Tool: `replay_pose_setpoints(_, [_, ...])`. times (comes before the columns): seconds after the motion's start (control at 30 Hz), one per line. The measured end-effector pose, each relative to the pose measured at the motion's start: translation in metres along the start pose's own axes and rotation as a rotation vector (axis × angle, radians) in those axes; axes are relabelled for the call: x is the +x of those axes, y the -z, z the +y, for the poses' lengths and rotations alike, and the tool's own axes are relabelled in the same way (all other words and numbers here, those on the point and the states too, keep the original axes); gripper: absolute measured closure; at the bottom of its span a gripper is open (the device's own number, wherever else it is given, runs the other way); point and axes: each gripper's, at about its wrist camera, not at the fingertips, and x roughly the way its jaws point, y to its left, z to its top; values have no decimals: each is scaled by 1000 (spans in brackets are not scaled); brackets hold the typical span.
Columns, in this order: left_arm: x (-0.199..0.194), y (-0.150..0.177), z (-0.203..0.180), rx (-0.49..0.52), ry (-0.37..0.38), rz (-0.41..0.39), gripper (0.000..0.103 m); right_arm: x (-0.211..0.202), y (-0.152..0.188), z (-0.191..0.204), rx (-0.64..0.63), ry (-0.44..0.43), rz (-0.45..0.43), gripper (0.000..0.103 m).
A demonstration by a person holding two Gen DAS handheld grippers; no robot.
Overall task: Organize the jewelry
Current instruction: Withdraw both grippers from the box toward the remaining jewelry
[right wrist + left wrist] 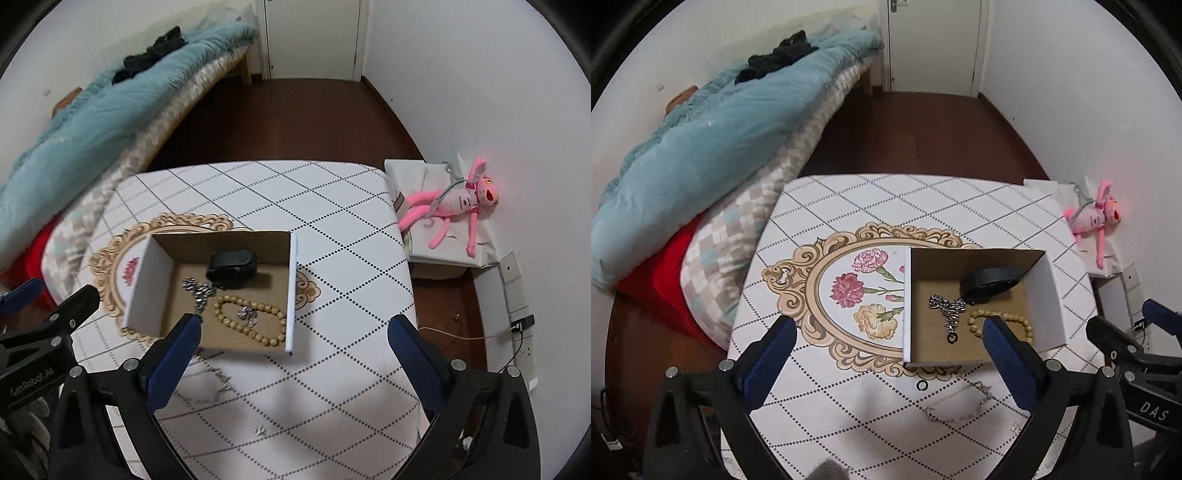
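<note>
An open cardboard box (1047,306) (147,295) sits on the patterned table. Inside lie a black band (990,282) (231,267), a silver chain (947,308) (197,290) and a wooden bead bracelet (1023,325) (251,323) with a small silver piece (247,315) in it. A thin silver necklace (960,406) (221,380), a small black ring (922,385) and a small silver piece (260,430) lie on the table in front of the box. My left gripper (886,332) is open and empty above the box's near-left corner. My right gripper (295,332) is open and empty above the box's near-right corner.
The table (849,206) (332,206) has a floral medallion print. A bed with a blue duvet (701,140) (92,110) lies on the left. A pink plush toy (1095,218) (458,206) lies on a white box at the right, beside wall sockets (517,291).
</note>
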Motion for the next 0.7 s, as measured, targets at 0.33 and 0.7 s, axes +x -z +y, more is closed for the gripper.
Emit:
replay_pose_setpoints(0.33, [6,67,14,-21,-38,63,0,13,76,-5,44,-61,58,2])
replay_pose_setpoints(0.7, [57,140,19,-8,-108,201,0,70,148,5,109,-161,112,43])
